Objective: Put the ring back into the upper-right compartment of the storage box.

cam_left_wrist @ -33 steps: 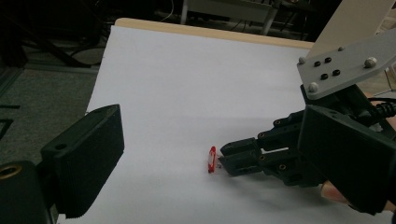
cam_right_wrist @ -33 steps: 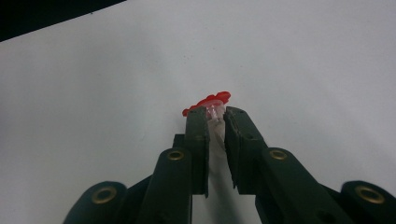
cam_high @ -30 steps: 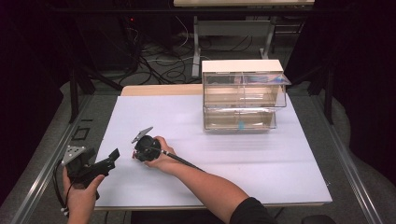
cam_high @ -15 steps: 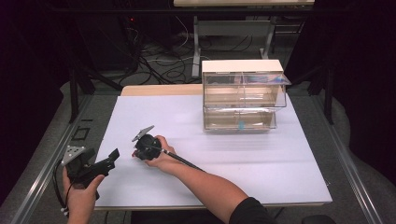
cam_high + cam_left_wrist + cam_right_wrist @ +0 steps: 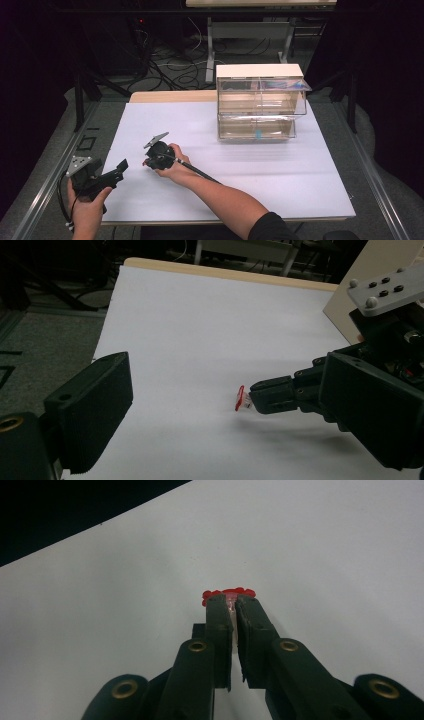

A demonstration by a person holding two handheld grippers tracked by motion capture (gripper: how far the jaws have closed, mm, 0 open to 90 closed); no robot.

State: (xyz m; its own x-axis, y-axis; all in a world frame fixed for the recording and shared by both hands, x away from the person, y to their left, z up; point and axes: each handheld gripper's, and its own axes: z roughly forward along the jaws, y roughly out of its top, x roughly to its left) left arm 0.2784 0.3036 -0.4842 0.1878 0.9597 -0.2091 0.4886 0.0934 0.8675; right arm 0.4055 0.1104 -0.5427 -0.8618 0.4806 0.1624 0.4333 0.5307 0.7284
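Note:
A small red piece [image 5: 229, 593] with a clear part is pinched at the tips of my right gripper [image 5: 232, 602], which is shut on it just above the white sheet. In the left gripper view the same red piece [image 5: 240, 398] sticks out of the right gripper [image 5: 252, 399], which comes in from the right. In the high view the right gripper [image 5: 146, 164] is at the sheet's left side. My left gripper [image 5: 117, 167] is held off the sheet's left edge, pointing at the right gripper, open and holding nothing. One of its fingers [image 5: 90, 412] shows at lower left.
A clear drawer cabinet [image 5: 260, 102] with a pale top stands at the back right of the white sheet [image 5: 260, 175]; a small blue item [image 5: 259, 134] lies in its lower drawer. Grey floor and a metal rail [image 5: 45, 185] border the left side.

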